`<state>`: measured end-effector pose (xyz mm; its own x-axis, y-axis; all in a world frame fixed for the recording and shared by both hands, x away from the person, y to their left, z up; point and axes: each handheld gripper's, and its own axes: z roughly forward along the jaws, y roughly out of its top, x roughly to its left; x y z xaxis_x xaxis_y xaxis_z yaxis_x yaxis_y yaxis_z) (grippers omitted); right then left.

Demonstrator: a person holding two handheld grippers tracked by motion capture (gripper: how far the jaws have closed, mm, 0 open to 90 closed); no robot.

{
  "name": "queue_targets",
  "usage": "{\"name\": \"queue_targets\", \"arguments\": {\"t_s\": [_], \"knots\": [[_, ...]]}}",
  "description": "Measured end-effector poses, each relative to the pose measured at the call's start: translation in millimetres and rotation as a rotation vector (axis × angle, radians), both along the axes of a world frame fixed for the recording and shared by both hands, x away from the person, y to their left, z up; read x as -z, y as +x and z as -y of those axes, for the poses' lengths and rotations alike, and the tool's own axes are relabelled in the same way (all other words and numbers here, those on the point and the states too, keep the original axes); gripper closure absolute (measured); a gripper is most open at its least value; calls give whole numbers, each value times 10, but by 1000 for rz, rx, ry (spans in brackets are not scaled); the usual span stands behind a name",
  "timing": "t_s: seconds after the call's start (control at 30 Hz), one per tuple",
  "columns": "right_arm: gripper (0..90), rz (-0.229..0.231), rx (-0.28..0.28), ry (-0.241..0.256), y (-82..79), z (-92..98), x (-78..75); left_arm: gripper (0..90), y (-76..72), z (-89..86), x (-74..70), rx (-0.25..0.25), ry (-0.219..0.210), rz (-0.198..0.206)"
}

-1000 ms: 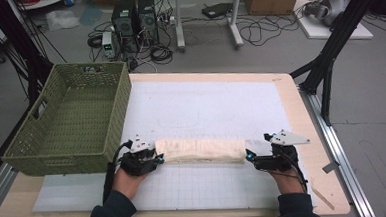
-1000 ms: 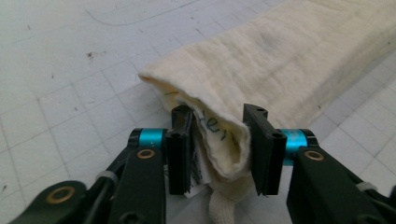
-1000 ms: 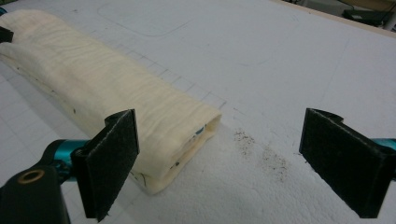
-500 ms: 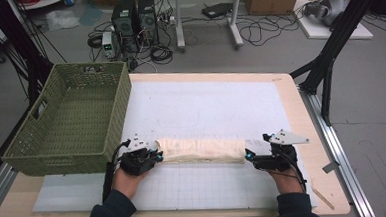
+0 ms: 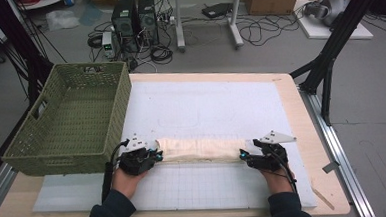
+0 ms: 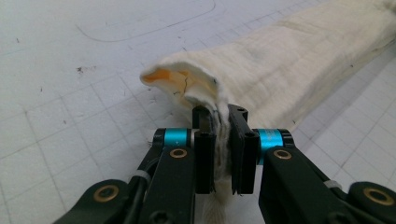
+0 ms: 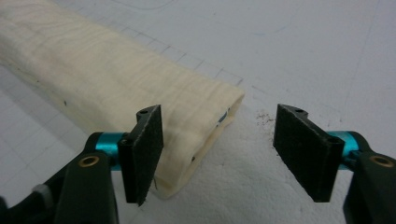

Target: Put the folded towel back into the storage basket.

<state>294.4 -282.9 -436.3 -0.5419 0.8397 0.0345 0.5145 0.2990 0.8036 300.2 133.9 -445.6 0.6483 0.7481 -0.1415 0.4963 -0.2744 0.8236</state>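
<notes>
Our left gripper point(image 6: 223, 154) has its jaws clamped on the near corner of the folded cream cloth point(image 5: 200, 149), the edge bunched up between the pads. Our right gripper point(image 7: 219, 154) now has its jaws wide apart, straddling the cloth's other end without pinching it. Over the last second both hands have barely shifted, and the cloth lies as before across the white mat point(image 5: 205, 103), beside the green basket point(image 5: 66, 120). We judge the right-hand grasp comes next.
</notes>
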Motion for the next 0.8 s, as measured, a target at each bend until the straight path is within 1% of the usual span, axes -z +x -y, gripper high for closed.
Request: {"name": "queue_targets", "arguments": {"t_s": [0.1, 0.3, 0.37, 0.53, 0.63, 0.73, 0.8], "knots": [[390, -17, -5, 3, 2, -10, 25, 817, 1, -3, 0, -1, 2, -1], [455, -60, -34, -10, 12, -45, 72, 815, -1, 1, 4, 0, 12, 2], [475, -75, -44, -23, 16, -60, 89, 815, 0, 4, 8, 1, 16, 2], [529, -81, -63, -31, 14, -75, 100, 815, 4, 3, 13, 3, 17, 3], [548, -88, -70, -27, 11, -77, 103, 815, 4, 2, 15, 3, 16, 2], [590, -101, -79, -5, 13, -67, 110, 814, 6, -1, 19, 5, 19, 0], [616, -104, -83, 0, 11, -66, 113, 813, 5, 1, 25, 3, 20, -1]]}}
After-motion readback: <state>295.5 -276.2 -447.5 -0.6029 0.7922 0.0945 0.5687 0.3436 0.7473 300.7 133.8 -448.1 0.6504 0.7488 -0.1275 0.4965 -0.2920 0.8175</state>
